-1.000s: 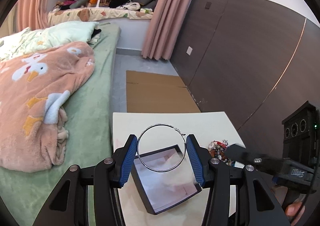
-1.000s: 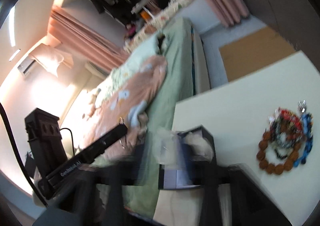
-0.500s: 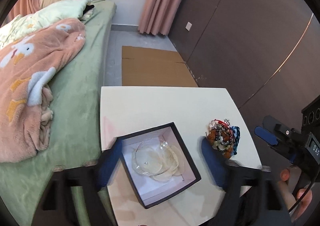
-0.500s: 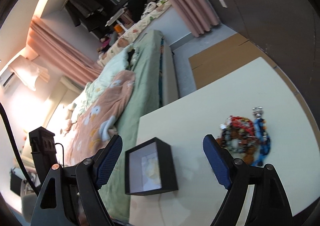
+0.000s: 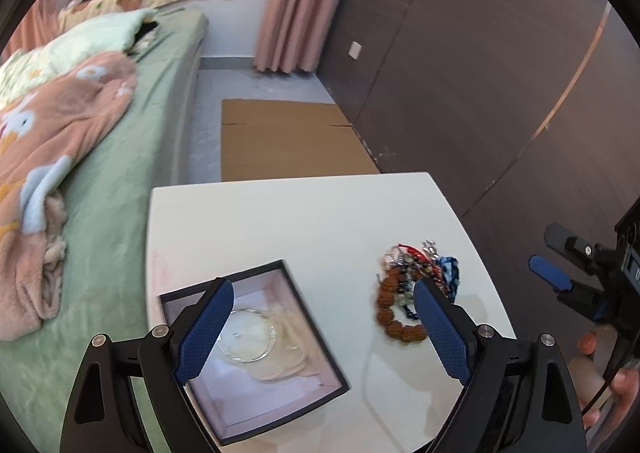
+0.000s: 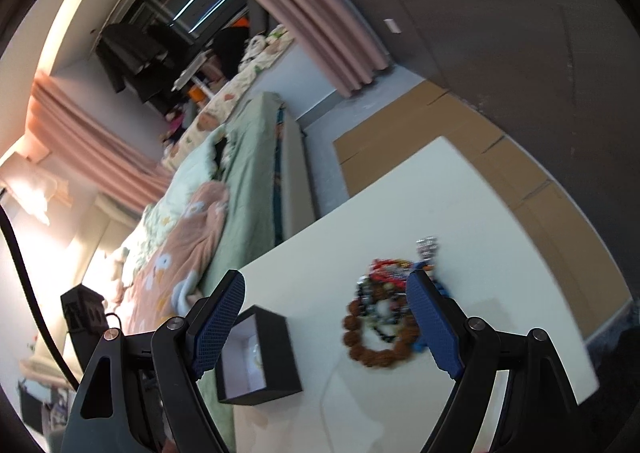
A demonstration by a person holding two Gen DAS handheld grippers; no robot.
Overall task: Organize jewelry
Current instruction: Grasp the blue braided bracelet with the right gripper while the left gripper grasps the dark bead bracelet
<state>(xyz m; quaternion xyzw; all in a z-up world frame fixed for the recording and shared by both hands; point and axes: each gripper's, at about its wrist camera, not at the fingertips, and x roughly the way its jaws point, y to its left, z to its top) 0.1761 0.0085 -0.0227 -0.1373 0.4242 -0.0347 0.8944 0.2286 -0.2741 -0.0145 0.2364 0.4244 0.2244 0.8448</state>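
Note:
A black jewelry box (image 5: 256, 353) with a pale lining sits on the white table (image 5: 320, 221). A large silver hoop (image 5: 248, 337) lies inside it. A pile of bracelets (image 5: 416, 293) with brown beads lies to its right. My left gripper (image 5: 320, 329) is open and empty above the box and the pile. My right gripper (image 6: 324, 317) is open and empty, with the bracelet pile (image 6: 384, 317) between its fingers and the box (image 6: 256, 361) at its left. The right gripper also shows in the left wrist view (image 5: 560, 273).
A green bed (image 5: 132, 173) with a pink blanket (image 5: 52, 133) runs along the table's left side. Flat cardboard (image 5: 288, 141) lies on the floor beyond the table. A dark panelled wall (image 5: 480, 73) stands to the right.
My left gripper opened and dropped the hoop into the box, then drew back. My right gripper swung right, from the box toward the bracelet pile.

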